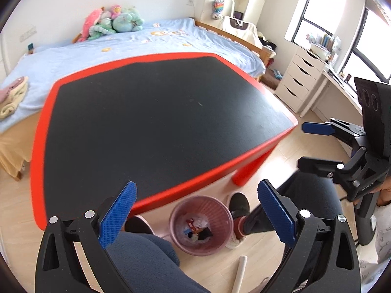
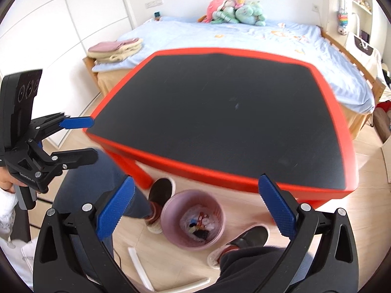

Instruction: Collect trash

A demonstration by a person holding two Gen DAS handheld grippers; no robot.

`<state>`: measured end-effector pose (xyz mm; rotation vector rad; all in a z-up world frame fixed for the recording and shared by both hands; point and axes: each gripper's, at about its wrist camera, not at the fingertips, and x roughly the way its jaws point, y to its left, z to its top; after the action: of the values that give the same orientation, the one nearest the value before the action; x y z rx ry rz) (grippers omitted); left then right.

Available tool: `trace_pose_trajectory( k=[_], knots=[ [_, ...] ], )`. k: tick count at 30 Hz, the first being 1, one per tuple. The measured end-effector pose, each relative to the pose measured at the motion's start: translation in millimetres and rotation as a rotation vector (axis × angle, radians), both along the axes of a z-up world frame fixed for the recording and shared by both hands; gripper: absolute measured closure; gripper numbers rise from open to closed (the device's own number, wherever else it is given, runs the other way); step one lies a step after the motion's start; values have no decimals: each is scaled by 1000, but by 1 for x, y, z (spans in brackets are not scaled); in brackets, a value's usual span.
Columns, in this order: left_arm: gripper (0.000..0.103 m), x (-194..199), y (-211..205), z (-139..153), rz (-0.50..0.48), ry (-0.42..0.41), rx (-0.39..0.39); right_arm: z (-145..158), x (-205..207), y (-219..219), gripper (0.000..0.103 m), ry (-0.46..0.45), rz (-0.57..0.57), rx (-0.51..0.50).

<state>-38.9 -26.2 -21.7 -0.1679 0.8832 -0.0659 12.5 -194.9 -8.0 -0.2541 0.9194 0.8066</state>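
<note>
Bin [image 1: 200, 224] sits straight below both grippers, trash already inside. Left gripper [image 1: 197, 213] and right gripper [image 2: 196, 207] gape empty above it, neither nearer.

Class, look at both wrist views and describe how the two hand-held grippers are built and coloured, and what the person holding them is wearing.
Each hand-held gripper, left and right, has a black frame with triangular cut-outs, silver round bolts, and two fingers faced with blue dimpled pads. Seen from the side, a black panel with round lens-like rings stands above the handle. The person wears a white patterned sleeve, dark trousers and dark slip-on shoes.
</note>
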Motion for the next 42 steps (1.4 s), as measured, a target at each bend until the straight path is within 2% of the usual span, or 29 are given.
trace_pose_trajectory(
  k=[8,13,16,23,42],
  knots=[
    [8,14,34,23,75,-48,51,33,31,-2,3,-107,-53,-11],
    [8,21,51,33,113,-68,72,47,53,-2,3,-131,-70,-2],
    [7,27,58,36,117,-68,89,49,63,-2,3,-131,-80,-4],
    [6,36,70,34,121,-54,37,45,77,2,3,-122,-87,-19],
    [6,39,59,38,94,-57,38,45,81,5,3,-108,-77,-10]
  ],
)
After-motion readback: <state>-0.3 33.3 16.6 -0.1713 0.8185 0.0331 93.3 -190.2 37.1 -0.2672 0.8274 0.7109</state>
